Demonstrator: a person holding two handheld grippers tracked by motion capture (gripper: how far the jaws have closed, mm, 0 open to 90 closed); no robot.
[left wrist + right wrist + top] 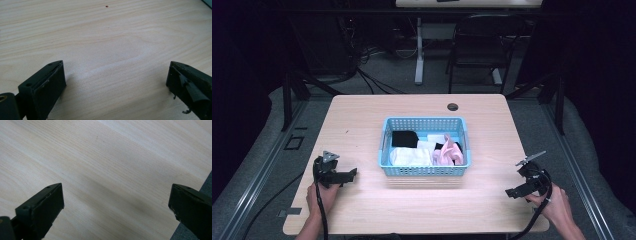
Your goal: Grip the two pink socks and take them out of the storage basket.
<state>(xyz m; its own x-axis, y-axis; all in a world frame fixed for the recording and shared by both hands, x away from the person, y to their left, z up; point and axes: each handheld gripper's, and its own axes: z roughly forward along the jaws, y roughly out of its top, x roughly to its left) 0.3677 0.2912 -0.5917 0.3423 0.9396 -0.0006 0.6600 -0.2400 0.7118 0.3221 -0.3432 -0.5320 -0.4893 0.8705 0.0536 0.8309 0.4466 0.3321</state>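
A blue basket [426,170] sits mid-counter [362,120] holding folded cloths, black [404,138], white [411,157] and pink [445,153], likely so either hand can reach it. The left tool [346,176] and right tool [515,192] rest low at the counter's near corners, well apart from the basket, each with jaws spread wide and empty, seemingly ready to begin

A light wooden desk [362,125] fills the middle of the frame, with a dark round cable hole [452,107] near its far edge. At the top centre stands a white desk leg [419,50], and to its right a black folding chair [479,47]. Black cables [372,80] trail over the grey floor [262,150] at upper left.
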